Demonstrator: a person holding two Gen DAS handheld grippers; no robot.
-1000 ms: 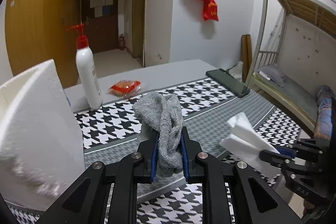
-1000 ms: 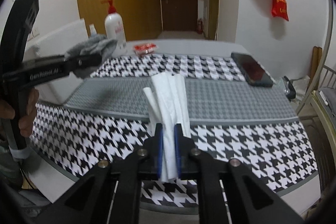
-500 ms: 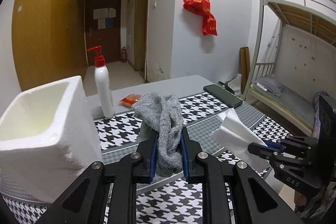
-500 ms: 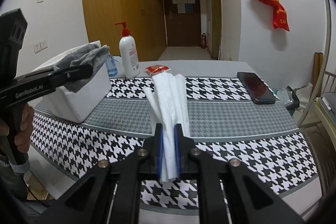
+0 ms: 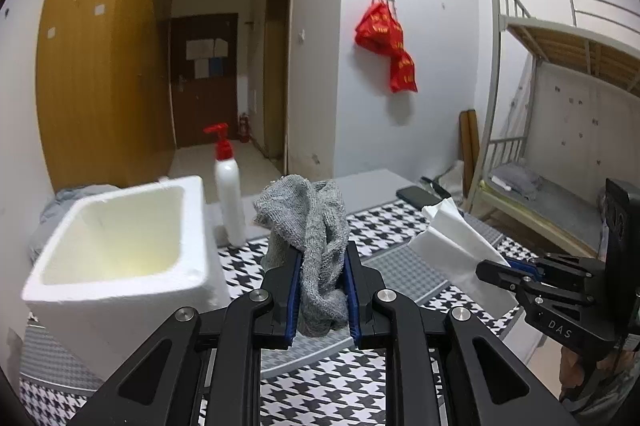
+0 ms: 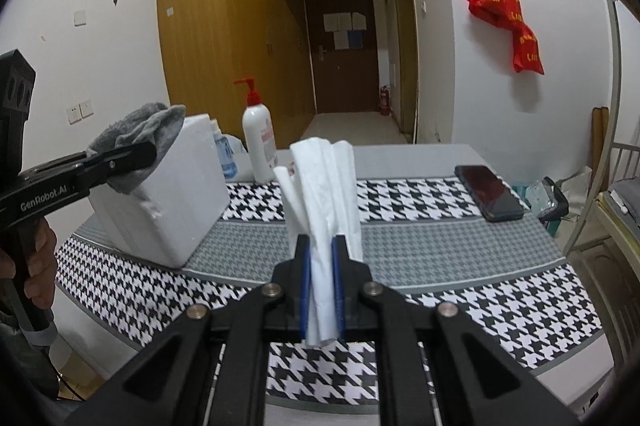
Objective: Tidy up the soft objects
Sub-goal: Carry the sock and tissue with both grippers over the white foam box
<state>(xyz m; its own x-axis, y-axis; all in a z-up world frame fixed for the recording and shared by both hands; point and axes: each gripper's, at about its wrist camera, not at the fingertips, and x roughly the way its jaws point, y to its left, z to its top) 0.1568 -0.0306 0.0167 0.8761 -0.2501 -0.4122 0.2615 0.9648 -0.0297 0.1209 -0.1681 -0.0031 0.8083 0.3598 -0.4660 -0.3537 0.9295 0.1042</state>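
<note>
My left gripper [image 5: 323, 290] is shut on a grey knitted cloth [image 5: 308, 226] and holds it above the table, to the right of a white open foam box [image 5: 120, 266]. The box looks empty. My right gripper [image 6: 320, 290] is shut on a white folded tissue [image 6: 324, 194] and holds it upright over the houndstooth tablecloth [image 6: 440, 258]. In the right wrist view the left gripper [image 6: 120, 158] with the grey cloth [image 6: 140, 130] is level with the near top edge of the foam box [image 6: 172, 194]. In the left wrist view the right gripper [image 5: 520, 274] and tissue [image 5: 452, 246] are at the right.
A white pump bottle with a red top [image 6: 260, 142] and a small blue spray bottle [image 6: 224, 154] stand behind the box. A black phone [image 6: 488, 192] lies at the table's far right. A metal bunk bed [image 5: 560, 146] stands to the right.
Both grippers have risen with their loads. The left gripper now looks down into the foam box's open top, which has come into view at the left.
</note>
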